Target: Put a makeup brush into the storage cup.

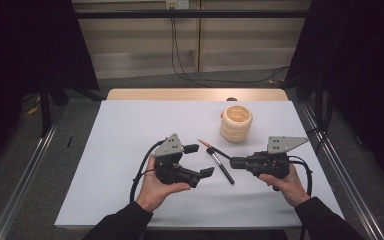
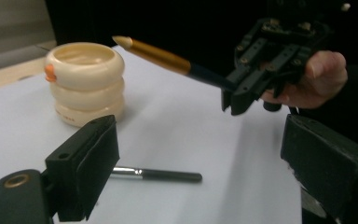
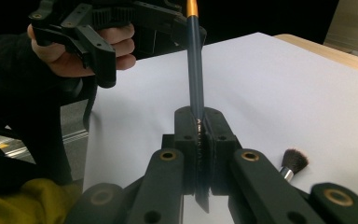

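Observation:
My right gripper point(image 1: 233, 161) is shut on the dark end of a brush handle point(image 2: 161, 57), which has a gold band and a cream tip and slants up off the table towards the left gripper. In the right gripper view its jaws point(image 3: 200, 128) pinch that handle point(image 3: 195, 70) tightly. My left gripper point(image 1: 200, 160) is open, with nothing between its jaws point(image 2: 200, 137); the held handle's tip hangs just beyond them. A second brush point(image 1: 222, 167) with a silver ferrule lies flat on the white sheet between the two grippers. Its dark bristles point(image 3: 293, 160) are near the right gripper.
A cream pot of stacked rings point(image 1: 236, 123) stands upright at the back right of the white sheet point(image 1: 130, 150), with a small orange piece point(image 2: 50, 73) on its side. Metal rails point(image 1: 25, 180) run along both sides of the table.

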A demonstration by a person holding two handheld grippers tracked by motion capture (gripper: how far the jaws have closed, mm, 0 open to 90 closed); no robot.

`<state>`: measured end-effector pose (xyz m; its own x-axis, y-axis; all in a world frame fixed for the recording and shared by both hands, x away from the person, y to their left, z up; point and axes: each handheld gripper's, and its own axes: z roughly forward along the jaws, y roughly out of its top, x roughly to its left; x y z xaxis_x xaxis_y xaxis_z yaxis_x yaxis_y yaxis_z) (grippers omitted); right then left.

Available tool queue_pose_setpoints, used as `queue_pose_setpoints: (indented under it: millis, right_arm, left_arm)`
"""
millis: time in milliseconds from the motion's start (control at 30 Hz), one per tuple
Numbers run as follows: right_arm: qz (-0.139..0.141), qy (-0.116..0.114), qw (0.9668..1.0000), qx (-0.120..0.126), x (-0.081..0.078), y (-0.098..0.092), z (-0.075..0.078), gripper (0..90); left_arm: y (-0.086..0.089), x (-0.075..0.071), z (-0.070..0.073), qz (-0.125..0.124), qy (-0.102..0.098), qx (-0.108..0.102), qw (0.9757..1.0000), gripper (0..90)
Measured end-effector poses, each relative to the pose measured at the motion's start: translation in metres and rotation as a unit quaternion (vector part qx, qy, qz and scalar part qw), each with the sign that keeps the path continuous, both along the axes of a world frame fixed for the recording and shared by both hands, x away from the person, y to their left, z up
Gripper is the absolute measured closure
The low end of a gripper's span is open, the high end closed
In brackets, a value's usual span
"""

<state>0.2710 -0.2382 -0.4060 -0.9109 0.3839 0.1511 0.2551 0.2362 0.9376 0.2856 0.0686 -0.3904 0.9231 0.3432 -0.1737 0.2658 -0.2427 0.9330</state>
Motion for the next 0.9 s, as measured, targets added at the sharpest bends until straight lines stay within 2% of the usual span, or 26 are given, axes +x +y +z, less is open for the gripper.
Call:
queue_pose_setpoints:
  millis: [100, 167, 233, 333, 500, 633, 900]
  right_arm:
    - [-0.005, -0.003, 1.0, 0.002, 0.0001, -0.0008, 0.0005, 85.9]
    - [-0.002, -0.004, 1.0, 0.004, 0.0, 0.0002, 0.0003, 85.9]
    - [-0.003, -0.002, 1.0, 0.002, -0.0005, 0.0007, 0.0001, 85.9]
    - [-0.003, -0.004, 1.0, -0.001, -0.0006, 0.0016, -0.0005, 85.9]
    - [-0.003, -0.001, 1.0, 0.0, 0.0004, 0.0017, -0.0021, 85.9]
    - [-0.004, 0.0, 1.0, -0.002, 0.0002, 0.0031, -0.0031, 85.9]
    - [0.005, 0.001, 1.0, -0.007, -0.0005, 0.0073, -0.0058, 86.0]
  left_arm:
    - [-0.004, -0.0005, 0.0048, 0.001, -0.018, 0.003, 0.9998, 19.7]
    - [-0.0063, 0.0004, 0.008, 0.004, -0.019, -0.008, 0.9998, 23.2]
    - [-0.0078, 0.0005, 0.0097, 0.01, -0.022, -0.009, 0.9997, 28.9]
    - [-0.0083, 0.0023, 0.0083, 0.016, -0.01, -0.021, 0.9996, 35.7]
    - [-0.0048, 0.0028, 0.0088, 0.017, -0.005, -0.033, 0.9993, 47.9]
    - [-0.0014, 0.0035, 0.0083, 0.026, 0.0, -0.047, 0.9985, 53.8]
    - [-0.0007, 0.0065, 0.0085, 0.013, 0.012, -0.067, 0.9976, 59.9]
